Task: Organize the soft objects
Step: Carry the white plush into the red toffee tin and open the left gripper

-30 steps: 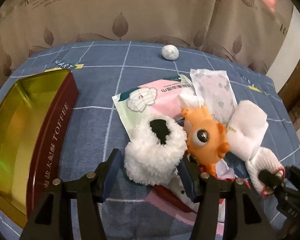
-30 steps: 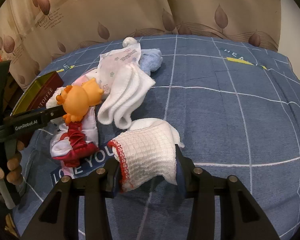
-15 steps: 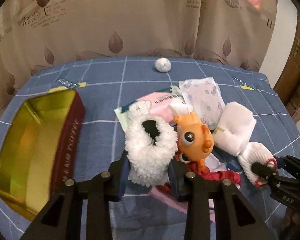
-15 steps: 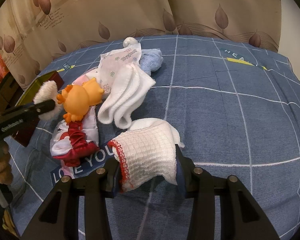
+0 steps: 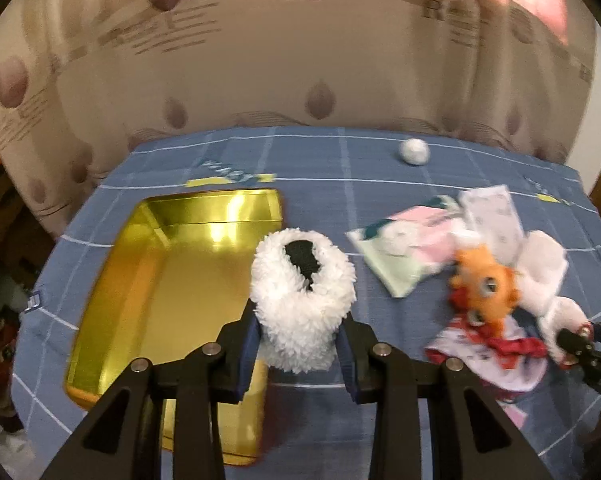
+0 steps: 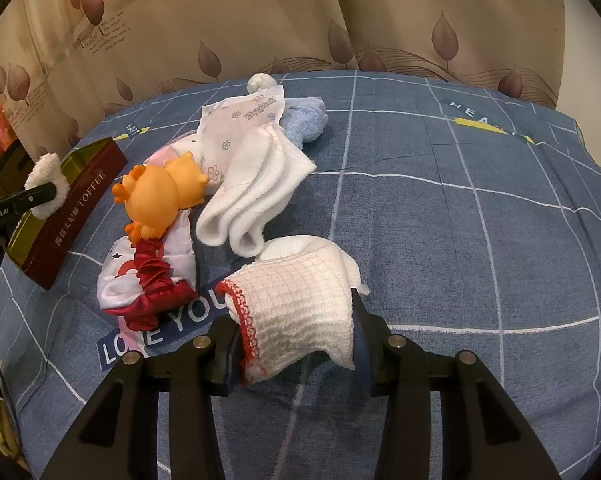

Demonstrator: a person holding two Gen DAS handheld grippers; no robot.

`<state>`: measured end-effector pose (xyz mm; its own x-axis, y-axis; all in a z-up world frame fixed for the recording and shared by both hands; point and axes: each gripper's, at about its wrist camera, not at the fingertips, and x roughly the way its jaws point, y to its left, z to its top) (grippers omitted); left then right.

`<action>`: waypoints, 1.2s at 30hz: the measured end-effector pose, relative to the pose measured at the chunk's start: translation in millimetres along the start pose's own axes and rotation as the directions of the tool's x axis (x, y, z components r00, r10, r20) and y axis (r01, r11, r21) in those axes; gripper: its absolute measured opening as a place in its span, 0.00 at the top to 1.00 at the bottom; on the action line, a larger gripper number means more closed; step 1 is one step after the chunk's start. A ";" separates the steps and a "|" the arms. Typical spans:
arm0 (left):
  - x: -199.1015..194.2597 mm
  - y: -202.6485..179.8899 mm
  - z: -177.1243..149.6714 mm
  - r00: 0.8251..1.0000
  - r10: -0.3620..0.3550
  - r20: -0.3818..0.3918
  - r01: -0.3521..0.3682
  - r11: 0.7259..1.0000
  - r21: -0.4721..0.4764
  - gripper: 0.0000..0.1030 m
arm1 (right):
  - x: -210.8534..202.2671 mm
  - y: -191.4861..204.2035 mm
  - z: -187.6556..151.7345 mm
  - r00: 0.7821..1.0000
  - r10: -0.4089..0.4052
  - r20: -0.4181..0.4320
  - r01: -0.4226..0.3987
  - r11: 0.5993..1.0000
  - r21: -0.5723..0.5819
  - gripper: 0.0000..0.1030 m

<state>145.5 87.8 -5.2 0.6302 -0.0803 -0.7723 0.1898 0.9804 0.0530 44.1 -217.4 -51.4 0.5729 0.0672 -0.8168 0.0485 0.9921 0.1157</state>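
My left gripper (image 5: pixel 298 354) is shut on a fluffy white ring with a black centre (image 5: pixel 302 296) and holds it above the right edge of the open gold toffee tin (image 5: pixel 152 292). It also shows in the right wrist view (image 6: pixel 48 184) beside the tin (image 6: pixel 72 216). My right gripper (image 6: pixel 294 350) is shut on a white knitted cloth with red trim (image 6: pixel 296 304) low over the blue cover. An orange toy (image 6: pixel 158 196), a folded white towel (image 6: pixel 252 192) and a red scrunchie (image 6: pixel 152 280) lie in a pile.
A pink wipes pack (image 5: pixel 408 248), a patterned pad packet (image 6: pixel 240 128), a light blue cloth (image 6: pixel 304 120) and a small white ball (image 5: pixel 414 152) lie on the blue checked cover (image 6: pixel 460 232). A leaf-print curtain stands behind.
My left gripper closed on the fluffy ring, lifted it off the pile and carried it left over the gold tin. My right gripper has stayed still on the knitted cloth.
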 end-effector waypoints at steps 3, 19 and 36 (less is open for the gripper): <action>2.8 23.7 -0.6 0.999 0.039 -0.011 -0.039 0.999 -0.033 0.66 | -0.1 0.0 -0.1 1.000 -0.001 0.001 0.001 1.000 -0.002 0.60; 38.4 97.5 -17.5 0.979 0.145 -0.141 -0.158 0.984 -0.088 0.64 | 1.4 0.0 -0.6 1.000 -0.004 0.001 0.004 1.000 -0.008 0.60; 37.2 104.0 -24.0 0.980 0.118 -0.158 -0.136 0.985 -0.110 0.49 | 2.4 1.4 -0.5 1.000 -0.018 0.007 0.019 0.999 -0.030 0.60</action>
<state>170.6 191.1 -43.7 0.5213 0.0650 -0.8509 0.0187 0.9960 0.0875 45.1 -215.8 -53.5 0.5780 0.0482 -0.8146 0.0349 0.9959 0.0837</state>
